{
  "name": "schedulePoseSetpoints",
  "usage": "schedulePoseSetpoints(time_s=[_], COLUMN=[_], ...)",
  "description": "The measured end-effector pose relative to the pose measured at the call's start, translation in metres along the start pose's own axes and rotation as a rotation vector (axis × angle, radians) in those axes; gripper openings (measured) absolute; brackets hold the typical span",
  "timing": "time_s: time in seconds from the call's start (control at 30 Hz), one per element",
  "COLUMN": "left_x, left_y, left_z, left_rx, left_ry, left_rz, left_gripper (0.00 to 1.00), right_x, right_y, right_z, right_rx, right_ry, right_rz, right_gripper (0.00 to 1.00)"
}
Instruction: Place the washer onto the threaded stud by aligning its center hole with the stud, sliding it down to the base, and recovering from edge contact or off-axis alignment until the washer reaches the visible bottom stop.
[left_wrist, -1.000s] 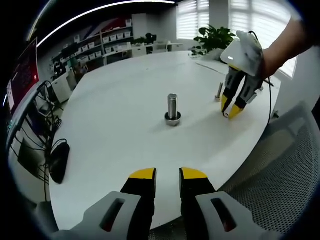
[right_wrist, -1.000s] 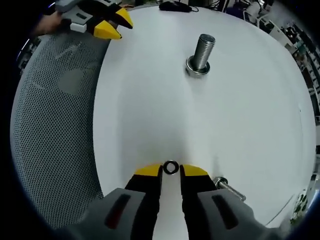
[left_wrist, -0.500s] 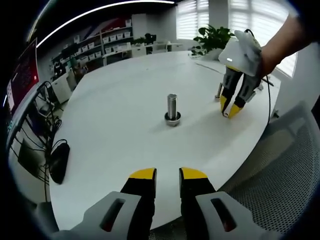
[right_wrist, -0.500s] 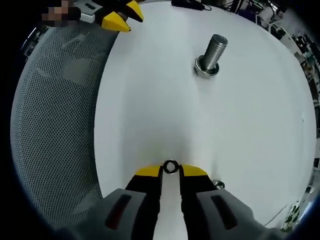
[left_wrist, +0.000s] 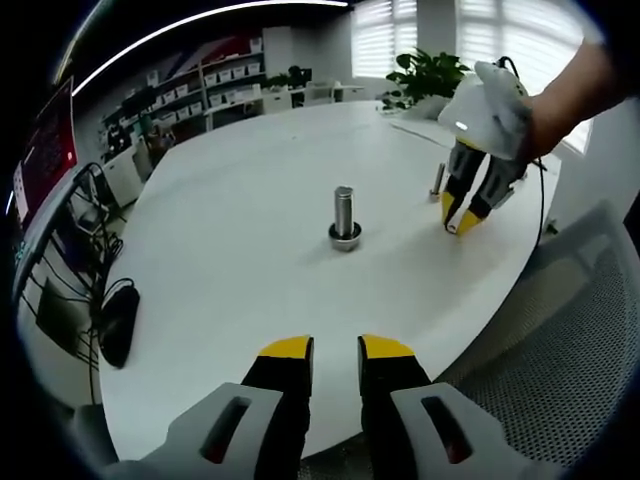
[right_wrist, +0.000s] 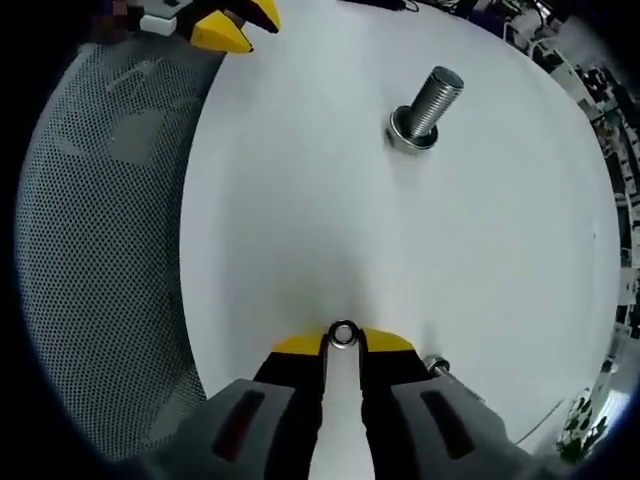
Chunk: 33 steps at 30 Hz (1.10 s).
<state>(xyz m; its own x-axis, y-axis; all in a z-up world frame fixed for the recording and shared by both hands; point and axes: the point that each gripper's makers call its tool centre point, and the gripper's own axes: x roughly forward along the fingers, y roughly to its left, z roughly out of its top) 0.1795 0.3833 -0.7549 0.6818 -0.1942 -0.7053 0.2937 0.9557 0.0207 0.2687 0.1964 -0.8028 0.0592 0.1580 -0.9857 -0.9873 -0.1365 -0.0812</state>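
Observation:
The threaded steel stud (left_wrist: 344, 212) stands upright on its round base in the middle of the white table (left_wrist: 230, 260); in the right gripper view the stud (right_wrist: 430, 103) is far ahead, up and to the right. My right gripper (right_wrist: 343, 343) is shut on the small metal washer (right_wrist: 343, 334), held at the very tips just above the table. From the left gripper view, the right gripper (left_wrist: 460, 222) hangs tips-down to the right of the stud, well apart from it. My left gripper (left_wrist: 336, 349) is low at the near table edge, slightly open, with nothing between its fingers.
A second, smaller bolt (left_wrist: 438, 180) stands close behind the right gripper and appears as a bolt (right_wrist: 437, 365) beside its right finger. A black mouse (left_wrist: 118, 322) lies at the table's left edge. A grey mesh chair (right_wrist: 100, 250) sits along the table edge.
The right gripper has shifted and tilted slightly with the washer still held, so the stud sits a bit further right in its view. The left gripper has stayed still.

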Motion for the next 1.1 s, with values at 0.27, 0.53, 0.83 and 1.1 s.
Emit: schedulePoseSetpoints(time_s=[0.27,0.53,0.83,1.1], left_x=[-0.001,0.0,-0.001,-0.001], left_y=[-0.002,-0.002,-0.003,-0.005], left_z=[0.003,0.001,0.001,0.001], left_rx=[0.005,0.001,0.003,0.005], left_ry=[-0.014,-0.01,-0.011,-0.008], left_rz=[-0.007,-0.007,-0.014,-0.022], left_gripper=[0.15,0.15,0.15,0.16], right_x=[-0.001,-0.001,-0.003,-0.012], right_y=[-0.002,-0.001,0.003,0.004], right_z=[-0.003,-0.004,-0.011,-0.014], right_rx=[0.147,0.188,0.241,0.285], right_ry=[-0.098,-0.12,-0.105,-0.125], right_rz=[-0.011,-0.01,-0.008,-0.013], right_gripper=[0.15,0.15,0.14,0.14])
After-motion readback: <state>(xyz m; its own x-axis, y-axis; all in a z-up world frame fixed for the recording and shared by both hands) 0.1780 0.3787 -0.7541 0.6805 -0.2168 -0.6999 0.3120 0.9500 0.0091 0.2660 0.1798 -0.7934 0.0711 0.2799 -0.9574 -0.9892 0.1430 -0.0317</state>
